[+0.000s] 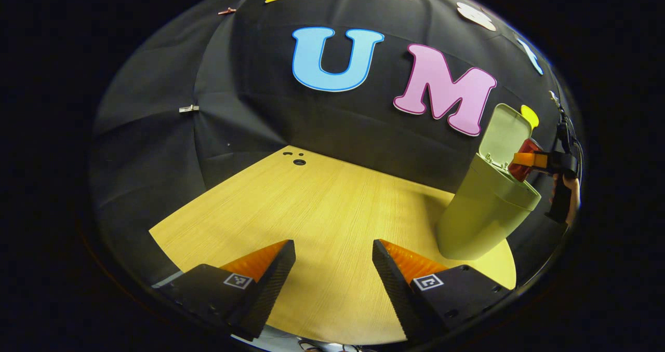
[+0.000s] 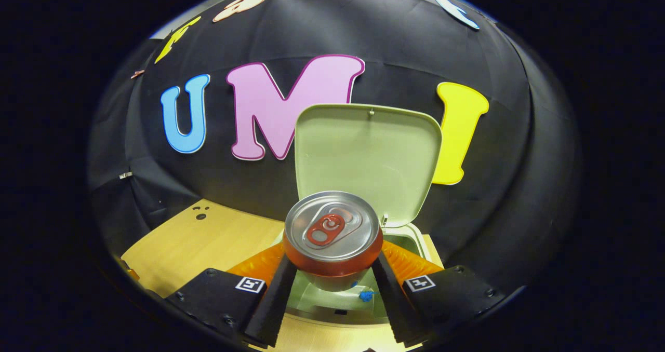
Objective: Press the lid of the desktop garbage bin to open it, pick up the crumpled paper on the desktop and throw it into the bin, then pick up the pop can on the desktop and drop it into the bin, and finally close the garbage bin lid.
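Red-sided, the pop can (image 2: 331, 238) sits clamped between the right gripper (image 2: 332, 282)'s two fingers, top end facing the camera, held over the mouth of the pale green bin (image 2: 415, 240) whose lid (image 2: 368, 160) stands upright behind it. Over the bare wooden desktop (image 1: 311, 206), well apart from the bin, the left gripper (image 1: 333, 269) holds nothing, its fingers spread apart.

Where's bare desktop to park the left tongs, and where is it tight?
Free: the wooden desktop ahead of the open left tongs, running to the back corner with small holes. Crowded: the right edge, where the bin stands lid up and the right tongs hold the can over its opening.
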Tool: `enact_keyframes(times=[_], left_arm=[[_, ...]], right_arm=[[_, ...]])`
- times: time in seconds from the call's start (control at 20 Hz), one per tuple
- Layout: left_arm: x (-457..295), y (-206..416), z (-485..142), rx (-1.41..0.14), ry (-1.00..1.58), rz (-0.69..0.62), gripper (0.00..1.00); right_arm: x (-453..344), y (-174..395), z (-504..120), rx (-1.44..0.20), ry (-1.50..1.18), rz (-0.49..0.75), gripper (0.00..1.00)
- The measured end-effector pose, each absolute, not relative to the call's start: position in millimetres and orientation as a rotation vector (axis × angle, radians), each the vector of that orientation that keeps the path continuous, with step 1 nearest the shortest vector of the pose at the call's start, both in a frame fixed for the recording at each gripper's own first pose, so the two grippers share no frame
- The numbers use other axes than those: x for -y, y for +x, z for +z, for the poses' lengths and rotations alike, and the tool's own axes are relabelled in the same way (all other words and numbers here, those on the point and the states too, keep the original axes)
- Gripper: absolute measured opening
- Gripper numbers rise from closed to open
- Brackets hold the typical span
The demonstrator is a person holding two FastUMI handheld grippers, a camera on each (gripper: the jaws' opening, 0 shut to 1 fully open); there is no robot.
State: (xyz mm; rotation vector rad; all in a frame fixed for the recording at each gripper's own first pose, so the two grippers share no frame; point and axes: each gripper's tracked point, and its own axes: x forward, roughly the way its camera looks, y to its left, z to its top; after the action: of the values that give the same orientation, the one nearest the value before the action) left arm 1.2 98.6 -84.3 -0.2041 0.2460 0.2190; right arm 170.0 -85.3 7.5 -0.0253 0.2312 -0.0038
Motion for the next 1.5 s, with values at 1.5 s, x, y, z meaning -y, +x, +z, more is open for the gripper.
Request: enact_keyframes(times=[1.5], left_arm=[[-119.4,5.9,-113.5,-0.316,-0.216,0.216,0.96]], right_arm=[[90.1,178.6,148.0,0.014,-0.028,-0.051,0.98]])
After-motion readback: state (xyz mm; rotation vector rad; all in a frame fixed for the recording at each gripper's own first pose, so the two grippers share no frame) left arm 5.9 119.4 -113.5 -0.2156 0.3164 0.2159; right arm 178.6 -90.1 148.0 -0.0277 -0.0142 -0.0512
